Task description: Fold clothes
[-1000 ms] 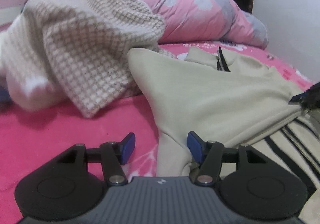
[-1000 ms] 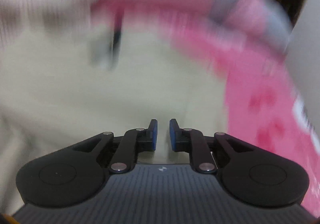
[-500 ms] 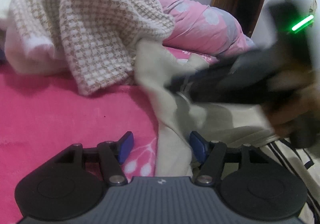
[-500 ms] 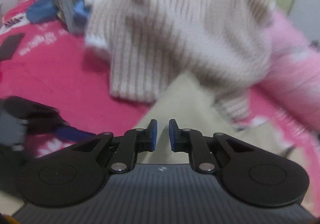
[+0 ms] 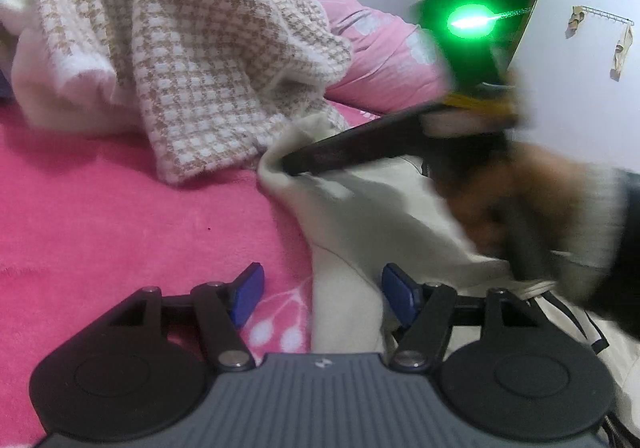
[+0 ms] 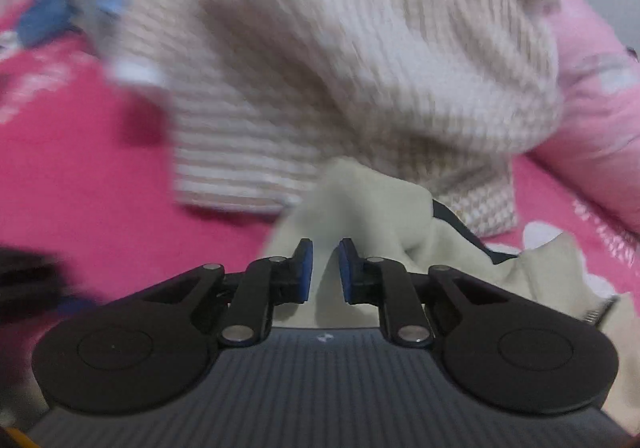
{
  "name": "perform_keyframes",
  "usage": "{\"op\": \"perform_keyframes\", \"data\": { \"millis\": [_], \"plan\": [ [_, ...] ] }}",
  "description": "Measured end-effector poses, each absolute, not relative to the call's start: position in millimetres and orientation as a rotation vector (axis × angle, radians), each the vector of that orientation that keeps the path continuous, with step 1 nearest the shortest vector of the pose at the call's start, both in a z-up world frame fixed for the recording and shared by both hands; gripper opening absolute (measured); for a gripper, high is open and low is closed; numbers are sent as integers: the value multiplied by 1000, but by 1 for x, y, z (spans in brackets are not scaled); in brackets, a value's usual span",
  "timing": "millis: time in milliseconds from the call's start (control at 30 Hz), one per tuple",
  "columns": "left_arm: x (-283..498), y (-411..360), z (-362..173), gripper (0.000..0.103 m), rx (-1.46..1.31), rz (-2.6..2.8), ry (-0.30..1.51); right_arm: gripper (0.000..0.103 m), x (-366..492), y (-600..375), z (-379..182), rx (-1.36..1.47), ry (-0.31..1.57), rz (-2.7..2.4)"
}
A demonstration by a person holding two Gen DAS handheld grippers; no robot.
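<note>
A beige zip-up garment with black stripes lies on the pink bed sheet. My right gripper, held by a hand, is shut on a raised fold of it near the checked knit. In the right wrist view the gripper has the beige cloth tented up around its nearly closed blue pads. My left gripper sits low at the garment's near edge. Its jaws are opening, and a fold of beige cloth lies between the pads, unpressed.
A brown-and-white checked knit is heaped right behind the beige garment, touching it. A pink quilt lies at the back by the wall. Blue and grey things lie far left on the bed. Bare pink sheet stretches to the left.
My right gripper swept from the garment's right side across to its left edge by the checked knit, dragging the beige cloth along. My left gripper's jaws widened a little and it rolled slightly.
</note>
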State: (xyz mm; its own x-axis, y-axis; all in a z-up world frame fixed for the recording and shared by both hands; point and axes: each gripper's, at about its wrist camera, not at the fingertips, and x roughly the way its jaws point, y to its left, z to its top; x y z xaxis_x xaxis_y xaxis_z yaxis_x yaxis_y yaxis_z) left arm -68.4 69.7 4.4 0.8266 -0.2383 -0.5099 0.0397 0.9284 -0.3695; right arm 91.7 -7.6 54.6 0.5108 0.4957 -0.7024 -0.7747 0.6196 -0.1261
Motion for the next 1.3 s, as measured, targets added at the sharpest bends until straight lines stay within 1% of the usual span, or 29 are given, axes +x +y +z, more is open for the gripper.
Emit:
{"op": "perform_keyframes", "data": {
  "millis": [67,100,200,300,367,467,533,600,633,833,967,1133,1300],
  "plan": [
    [-69,72,4,66,-366,-154,580,9,116,2,43,-404,714,783],
    [-69,71,4,67,-363,-154,580,7,121,-3,49,-359,711,783],
    [-68,70,4,67,-358,-153,579,8,121,-21,71,-285,657,727],
    [-68,69,4,67,-357,-152,580,10,114,-35,89,-227,649,737],
    [-67,69,4,67,-357,-152,580,9,115,-25,85,-251,671,772],
    [-66,70,5,67,-360,-153,580,7,137,-1,59,-259,712,726],
    [-66,70,5,67,-361,-154,579,7,154,-10,62,-111,709,669],
    [-66,71,5,68,-364,-155,579,9,169,-21,66,22,703,610],
    [-66,71,5,68,-365,-155,579,10,167,-33,73,41,700,577],
    [-65,71,6,68,-370,-155,586,10,107,-158,116,105,660,418],
    [-62,69,8,68,-360,-147,598,11,57,-243,127,78,659,281],
    [-64,66,19,68,-320,-99,601,11,11,-305,115,41,682,159],
    [-77,53,52,68,-162,-35,537,11,1,-327,95,8,681,167]
  ]
}}
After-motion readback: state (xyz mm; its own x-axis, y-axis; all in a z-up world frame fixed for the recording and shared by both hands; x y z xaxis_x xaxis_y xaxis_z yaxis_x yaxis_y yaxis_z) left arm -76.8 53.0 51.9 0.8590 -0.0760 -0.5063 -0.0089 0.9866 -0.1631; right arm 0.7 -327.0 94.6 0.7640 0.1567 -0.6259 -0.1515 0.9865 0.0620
